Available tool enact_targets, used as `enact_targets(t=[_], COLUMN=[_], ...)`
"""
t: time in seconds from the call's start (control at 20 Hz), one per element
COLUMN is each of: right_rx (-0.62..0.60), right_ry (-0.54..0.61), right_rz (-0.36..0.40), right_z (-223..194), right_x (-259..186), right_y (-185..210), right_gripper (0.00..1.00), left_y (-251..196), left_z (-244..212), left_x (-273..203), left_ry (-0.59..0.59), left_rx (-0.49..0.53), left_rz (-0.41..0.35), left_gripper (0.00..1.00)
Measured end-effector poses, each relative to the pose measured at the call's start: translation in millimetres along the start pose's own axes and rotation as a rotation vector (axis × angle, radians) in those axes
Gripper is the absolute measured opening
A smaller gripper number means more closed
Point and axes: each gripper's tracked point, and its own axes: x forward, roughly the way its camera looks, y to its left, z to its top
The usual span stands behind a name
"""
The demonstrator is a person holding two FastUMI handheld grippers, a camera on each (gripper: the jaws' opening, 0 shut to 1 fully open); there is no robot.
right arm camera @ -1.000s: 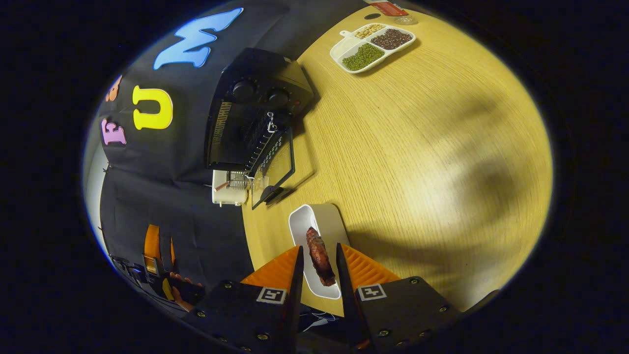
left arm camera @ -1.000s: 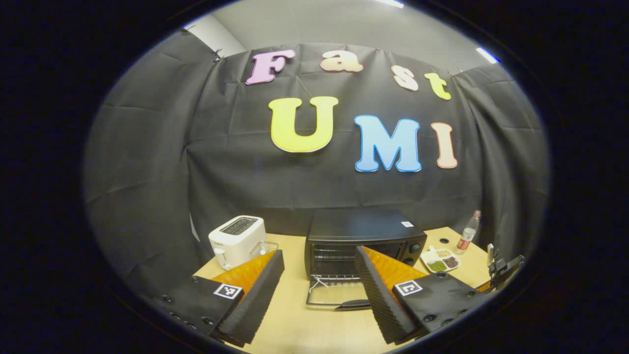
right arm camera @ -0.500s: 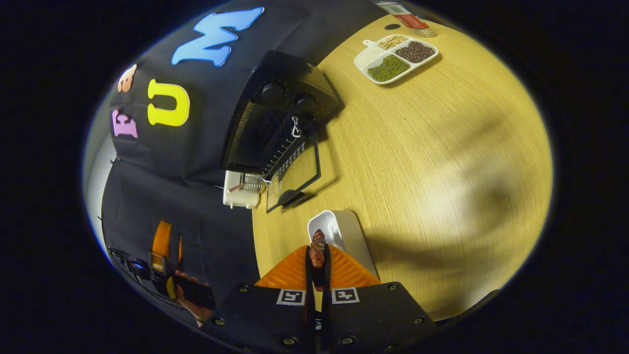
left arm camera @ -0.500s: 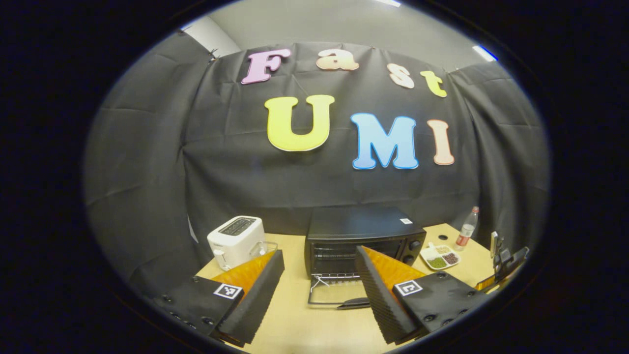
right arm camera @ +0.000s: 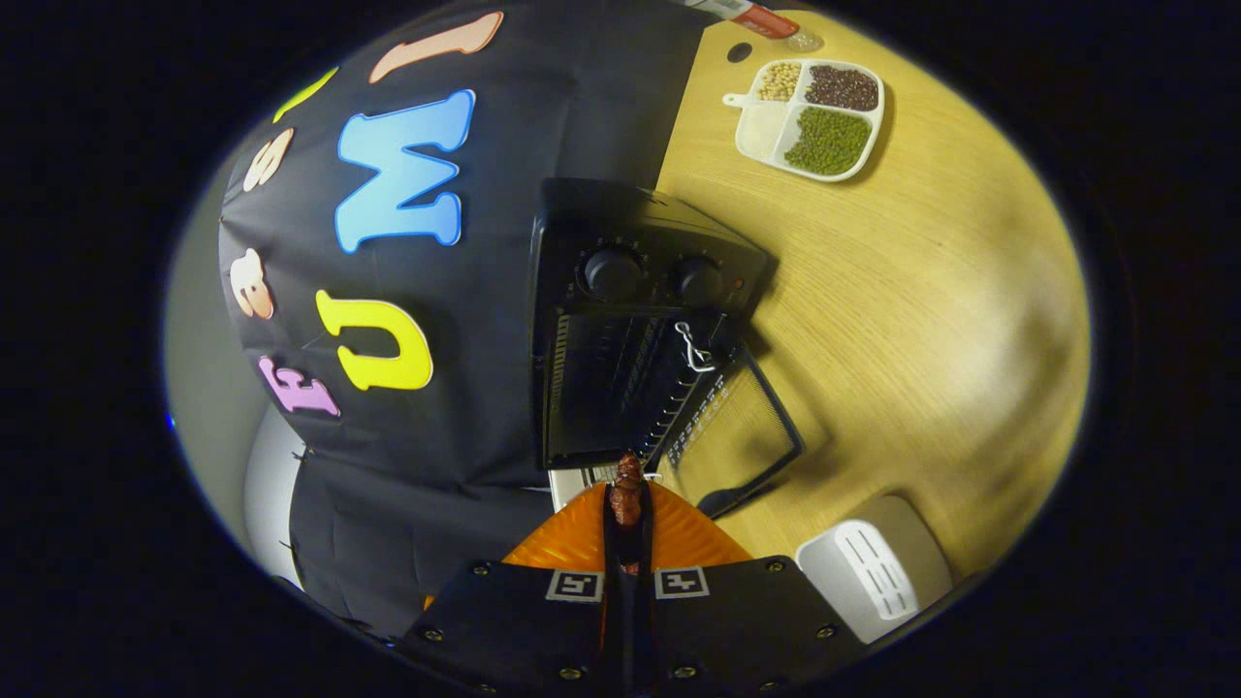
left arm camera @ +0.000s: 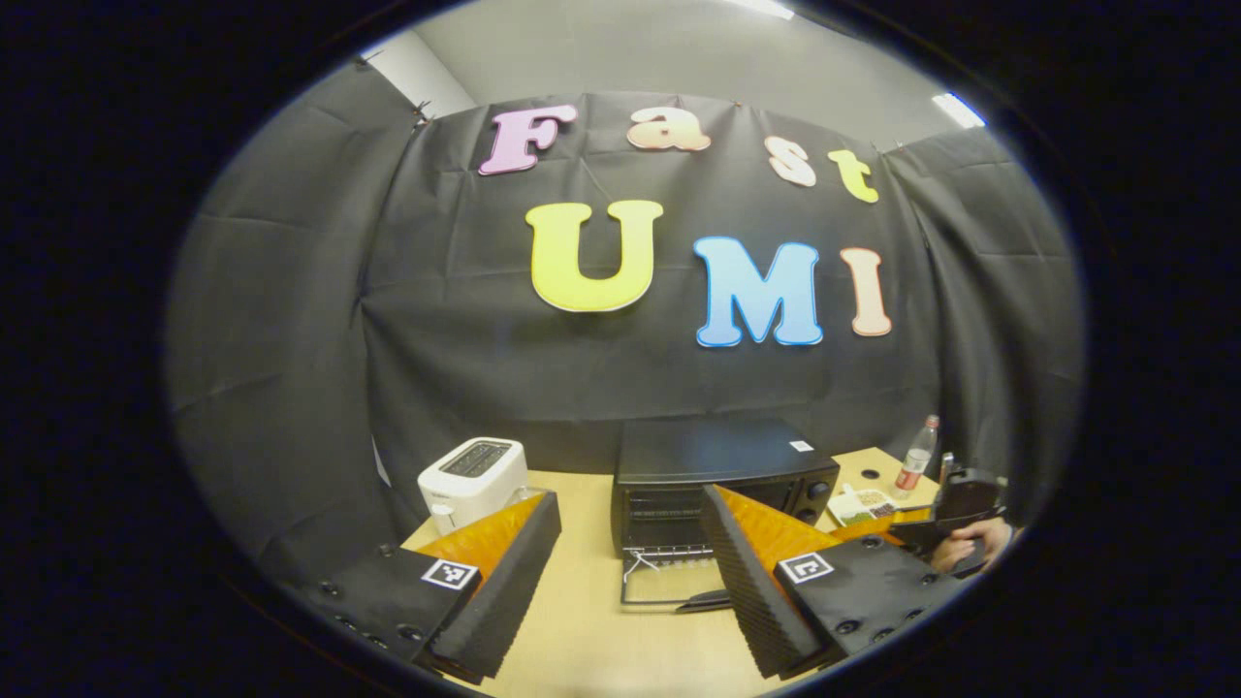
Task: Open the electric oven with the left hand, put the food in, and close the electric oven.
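We see the oven (left arm camera: pixel 722 480) mouth standing open, its door (left arm camera: pixel 669 591) folded flat onto the desk (left arm camera: pixel 582 630) in front, so the way into the cavity lies above that door. A wire rack (right arm camera: pixel 630 373) crosses the inside. The toaster (left arm camera: pixel 472 482) stands beside the oven's left flank with a gap of bare desk between them. To the oven's right the desk lies open up to the divided tray (right arm camera: pixel 812 118) and the bottle (left arm camera: pixel 915 458) behind it. The white dish (right arm camera: pixel 863 580) sits near the door's handle end.
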Motion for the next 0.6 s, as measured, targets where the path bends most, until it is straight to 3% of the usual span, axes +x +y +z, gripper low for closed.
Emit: enact_targets(t=[0.05, 0.1, 0.4, 0.6], right_rx=[0.023, 0.037, 0.153, 0.087], right_ry=[-0.022, -0.048, -0.277, -0.368], right_rz=[0.012, 0.028, 0.074, 0.015], right_z=[3, 6, 42, 57], right_x=[18, 33, 113, 138], right_y=[4, 8, 16, 8], right_gripper=[0.05, 0.05, 0.05, 0.06], left_y=[4, 7, 31, 38], left_z=[3, 7, 6, -4], left_x=[-3, -5, -11, -6], left_ry=[-0.004, -0.008, 0.008, 0.032], left_rx=[0.004, 0.009, 0.006, -0.006], left_rz=[0.001, 0.002, 0.012, 0.011], left_gripper=[0.92, 1.0, 0.97, 0.96])
